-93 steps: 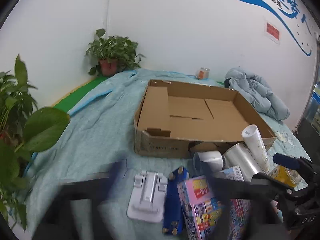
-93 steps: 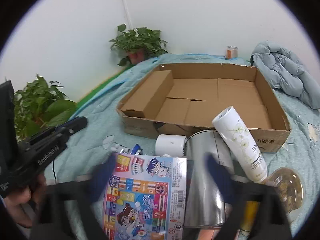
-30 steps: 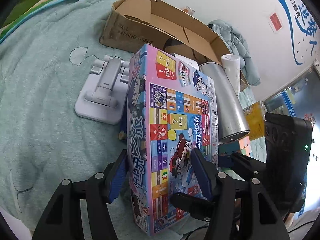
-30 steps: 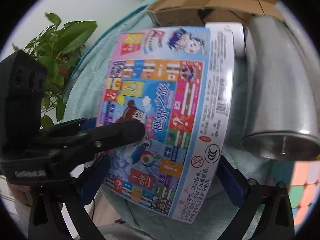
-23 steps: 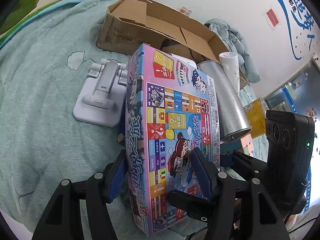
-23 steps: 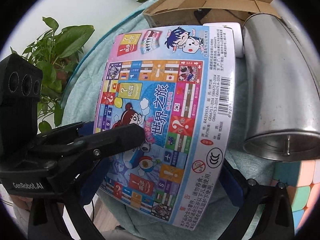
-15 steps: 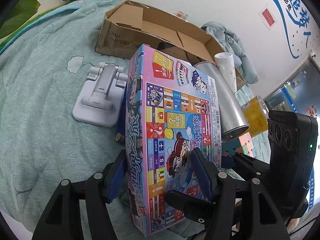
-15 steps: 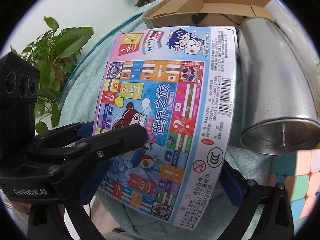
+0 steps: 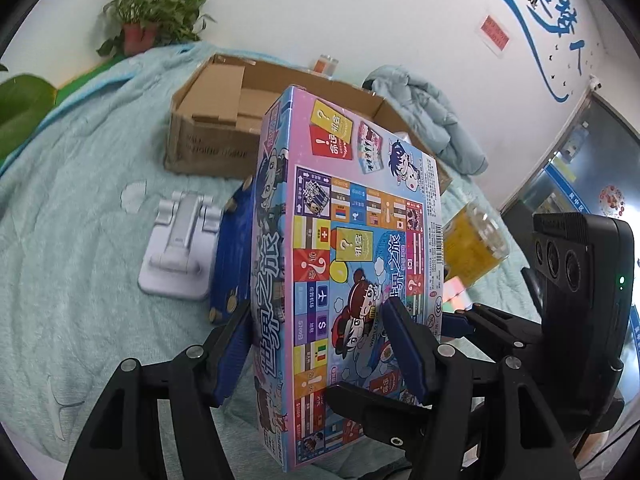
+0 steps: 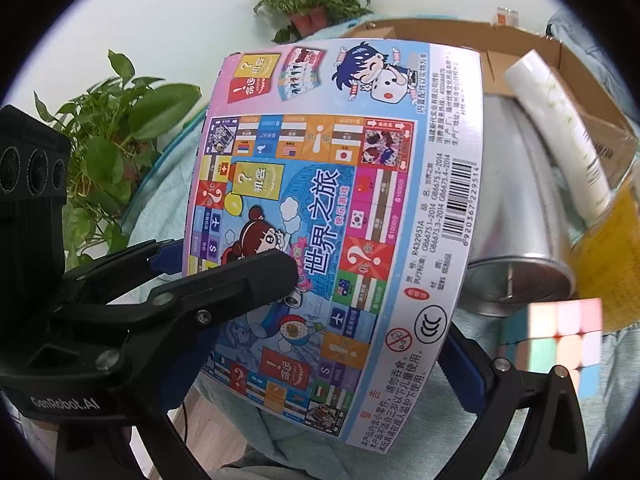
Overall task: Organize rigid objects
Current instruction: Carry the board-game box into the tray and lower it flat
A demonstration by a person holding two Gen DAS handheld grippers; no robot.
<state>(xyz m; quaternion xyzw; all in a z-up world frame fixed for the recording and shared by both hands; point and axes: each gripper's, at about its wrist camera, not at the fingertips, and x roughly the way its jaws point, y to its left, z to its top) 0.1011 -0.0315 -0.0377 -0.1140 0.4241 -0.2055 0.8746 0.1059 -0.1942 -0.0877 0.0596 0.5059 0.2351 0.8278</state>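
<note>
A colourful board game box (image 9: 344,264) is held up off the bedspread, tilted toward the open cardboard box (image 9: 224,120). My left gripper (image 9: 324,344) is shut on its near end, one finger under the spine, one on the printed face. My right gripper (image 10: 332,364) is shut across the game box (image 10: 336,200) from the other side; its left finger is hidden behind the left gripper. A silver can (image 10: 516,216), a white tube (image 10: 560,128), a yellow jar (image 10: 608,256) and a puzzle cube (image 10: 560,336) lie beside it.
A white phone stand (image 9: 180,248) and a blue toy skateboard (image 9: 232,248) lie on the teal bedspread (image 9: 80,208) left of the game box. Potted plants (image 9: 152,16) stand at the back and far left. A bundled jacket (image 9: 432,120) lies behind the carton.
Both grippers have lifted the game box off the bedspread and raised its far end toward the cardboard box. The silver can and cube stayed put.
</note>
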